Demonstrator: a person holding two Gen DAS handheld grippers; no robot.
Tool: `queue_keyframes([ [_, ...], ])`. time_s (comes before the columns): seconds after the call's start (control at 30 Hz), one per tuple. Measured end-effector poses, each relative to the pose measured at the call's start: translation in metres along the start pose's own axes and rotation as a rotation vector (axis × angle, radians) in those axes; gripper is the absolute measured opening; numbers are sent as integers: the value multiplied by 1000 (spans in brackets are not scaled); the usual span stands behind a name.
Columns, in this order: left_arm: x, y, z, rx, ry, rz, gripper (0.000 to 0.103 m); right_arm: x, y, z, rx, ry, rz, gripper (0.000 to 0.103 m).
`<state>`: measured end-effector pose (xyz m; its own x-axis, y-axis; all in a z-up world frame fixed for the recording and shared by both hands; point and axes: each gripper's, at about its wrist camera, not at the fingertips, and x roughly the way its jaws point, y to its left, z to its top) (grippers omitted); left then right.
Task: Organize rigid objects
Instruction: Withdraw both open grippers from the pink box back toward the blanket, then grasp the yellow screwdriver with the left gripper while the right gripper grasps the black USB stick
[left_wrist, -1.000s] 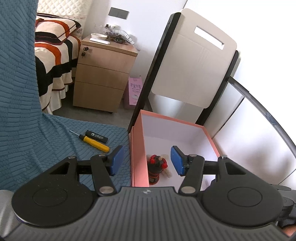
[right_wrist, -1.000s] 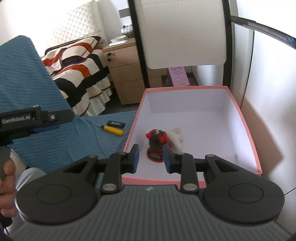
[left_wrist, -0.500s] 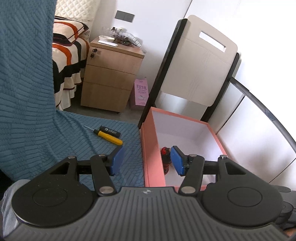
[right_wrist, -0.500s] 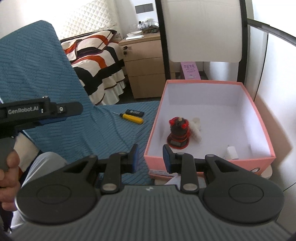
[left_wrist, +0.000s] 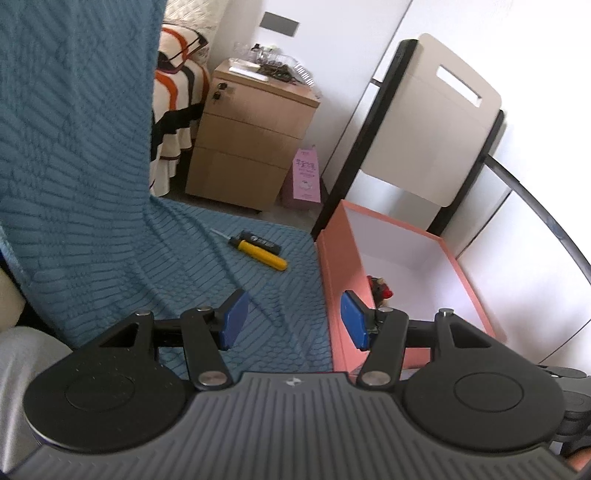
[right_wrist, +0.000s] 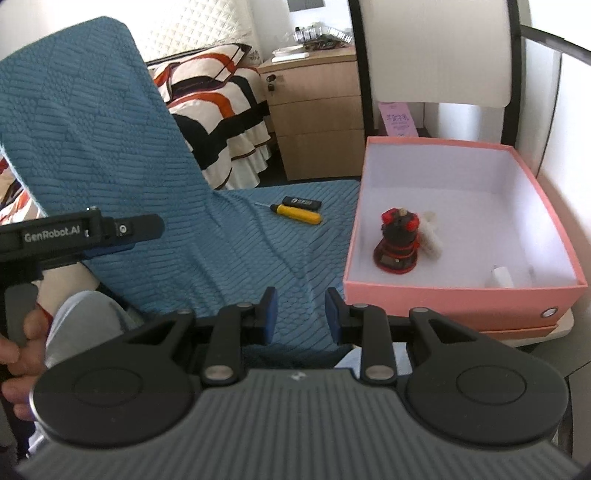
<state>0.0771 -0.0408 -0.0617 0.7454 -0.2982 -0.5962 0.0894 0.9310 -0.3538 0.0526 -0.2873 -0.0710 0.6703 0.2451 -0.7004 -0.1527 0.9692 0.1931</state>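
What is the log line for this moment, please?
left gripper: open, empty | right gripper: open, empty | screwdriver: on blue cover | red-black toy: in pink box

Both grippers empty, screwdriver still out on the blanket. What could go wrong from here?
1. The yellow screwdriver lies right against a black stick-shaped item on the ribbed blue blanket; a grasp may catch both or nudge one away.
2. The red-and-black figurine stands upright in the pink box beside a white piece; a dropped tool may topple it.
3. The open left gripper sits near the box wall and may bump it.
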Motion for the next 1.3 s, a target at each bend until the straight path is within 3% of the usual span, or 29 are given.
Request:
queue_keyframes([
  [0.2,8,15,3,-22,-4,8,62,14,12,8,-30,17,5,31],
  [0.63,62,35,16,-61,23,11,62,58,-6,43,-60,53,-24,31],
  [1.0,142,52,14,-74,86,10,65,125,-24,78,-149,139,-21,31],
  [1.3,210,63,18,-138,135,-9,65,178,-18,117,-309,203,53,31],
])
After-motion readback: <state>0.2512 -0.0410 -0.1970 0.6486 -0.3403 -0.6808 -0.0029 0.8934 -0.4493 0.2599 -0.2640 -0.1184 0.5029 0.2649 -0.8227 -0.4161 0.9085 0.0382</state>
